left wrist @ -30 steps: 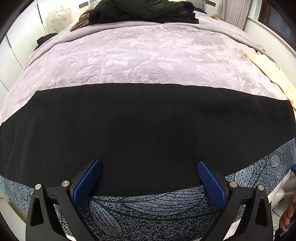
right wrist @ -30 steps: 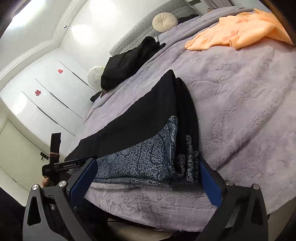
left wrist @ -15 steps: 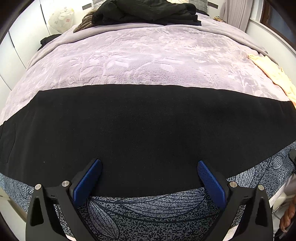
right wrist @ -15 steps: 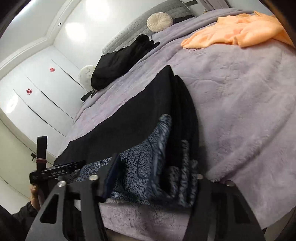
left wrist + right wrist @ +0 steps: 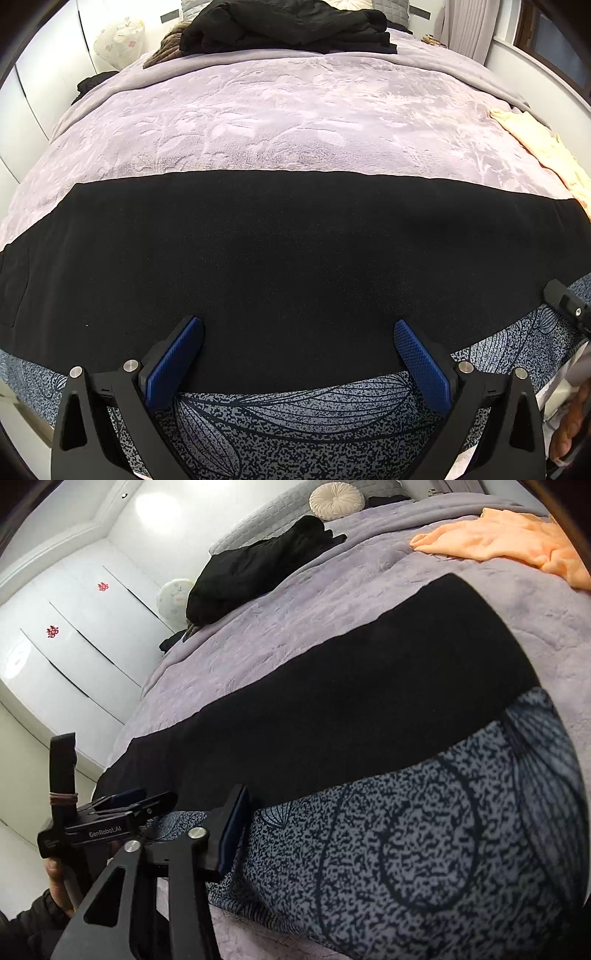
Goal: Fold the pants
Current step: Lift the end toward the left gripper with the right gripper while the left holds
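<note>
So, pants (image 5: 295,266): flat across the bed (image 5: 280,122), black over patterned layer.
Left gripper (image 5: 295,354): fingers wide apart above the near edge.
Right gripper (image 5: 236,834): fingers clamped on the patterned end.

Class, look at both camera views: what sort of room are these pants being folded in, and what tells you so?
Most likely a bedroom. The pants lie on a bed covered by a lilac blanket, a round cushion sits against a padded headboard, and white wardrobe doors line the wall.
</note>
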Motion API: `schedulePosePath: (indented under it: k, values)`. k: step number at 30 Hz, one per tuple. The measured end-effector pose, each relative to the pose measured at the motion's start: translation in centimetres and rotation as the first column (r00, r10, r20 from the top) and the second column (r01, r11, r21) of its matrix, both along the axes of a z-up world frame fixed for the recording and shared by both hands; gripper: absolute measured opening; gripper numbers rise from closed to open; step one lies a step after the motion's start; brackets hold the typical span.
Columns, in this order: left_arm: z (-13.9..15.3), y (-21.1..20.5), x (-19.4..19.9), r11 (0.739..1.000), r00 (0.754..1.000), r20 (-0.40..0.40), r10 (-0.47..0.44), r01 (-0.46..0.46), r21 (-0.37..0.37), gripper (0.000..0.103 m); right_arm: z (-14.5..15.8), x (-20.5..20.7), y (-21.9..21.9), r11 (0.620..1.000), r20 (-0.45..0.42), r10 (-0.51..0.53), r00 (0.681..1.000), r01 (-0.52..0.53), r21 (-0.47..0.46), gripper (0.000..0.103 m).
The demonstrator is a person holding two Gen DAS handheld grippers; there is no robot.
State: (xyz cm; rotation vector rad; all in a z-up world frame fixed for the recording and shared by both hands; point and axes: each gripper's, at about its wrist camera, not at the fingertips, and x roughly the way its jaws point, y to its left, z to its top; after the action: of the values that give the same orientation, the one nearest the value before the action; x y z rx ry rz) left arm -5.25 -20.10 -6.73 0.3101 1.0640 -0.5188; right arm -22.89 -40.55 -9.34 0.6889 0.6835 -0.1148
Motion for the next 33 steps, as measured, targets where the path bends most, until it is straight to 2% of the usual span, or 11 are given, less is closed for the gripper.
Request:
schedulePosePath:
  k: [6, 9, 12, 14, 16, 22, 25, 27, 29, 31, 33]
  values:
    - [0.9, 0.3, 0.5, 0.999, 0.997, -0.078, 0.009, -0.013, -0.047, 0.103, -1.4, 0.7, 0.3, 1.000, -0.037, -0.027, 0.999, 0.027, 0.002, 0.036]
    - [0.0, -0.7, 0.4, 0.999, 1.000, -0.027, -0.014, 0.015, 0.034, 0.103, -1.2, 1.2, 0.9, 0.999, -0.049, -0.041, 0.998, 0.040, -0.014, 0.041]
    - [-0.6, -1.0, 0.1, 1.000, 0.999, 0.032, -0.013, 0.012, 0.028, 0.103, -1.0, 2.3, 2.4, 0.997, -0.069, -0.010, 0.998, 0.005, -0.074, 0.061]
    - [-0.5, -0.8, 0.2, 1.000, 0.999, 0.028, -0.016, 0.016, 0.016, 0.103, -0.8, 3.6, 3.9, 0.989, -0.096, 0.034, 0.995, -0.048, -0.143, 0.082]
    - [-0.4, -0.6, 0.5, 1.000, 0.999, 0.016, -0.028, 0.028, 0.006, 0.103, -0.4, 4.5, 4.9, 0.978, -0.153, 0.035, 0.988, -0.066, -0.200, 0.085]
    - [-0.5, -0.2, 0.7, 0.999, 0.999, 0.019, -0.051, 0.051, -0.020, 0.103, 0.2, 5.5, 3.7, 0.996, -0.161, -0.061, 0.985, 0.051, -0.069, 0.090]
    - [-0.4, 0.0, 0.6, 0.998, 0.998, 0.021, -0.060, 0.060, -0.026, 0.103, 0.5, 5.6, 3.6, 0.996, -0.135, -0.064, 0.989, 0.056, -0.066, 0.091]
    - [-0.4, 0.1, 0.8, 0.997, 0.997, 0.011, -0.070, 0.070, -0.026, 0.103, 0.4, 5.2, 3.1, 0.994, -0.159, -0.090, 0.983, 0.078, -0.078, 0.078]
    - [-0.3, 0.1, 0.9, 0.996, 0.997, 0.005, -0.080, 0.080, -0.030, 0.103, 0.8, 4.6, 2.2, 0.991, -0.179, -0.125, 0.976, 0.113, -0.077, 0.037]
    - [-0.3, 0.2, 0.8, 0.996, 0.996, 0.009, -0.086, 0.086, -0.037, 0.103, 1.6, 4.3, 1.7, 0.991, -0.158, -0.132, 0.979, 0.125, -0.052, 0.021]
    - [-0.5, 0.2, 0.6, 0.995, 0.996, 0.022, -0.088, 0.089, -0.034, 0.103, 2.7, 4.8, 2.8, 0.984, -0.166, -0.143, 0.976, 0.123, -0.126, 0.019]
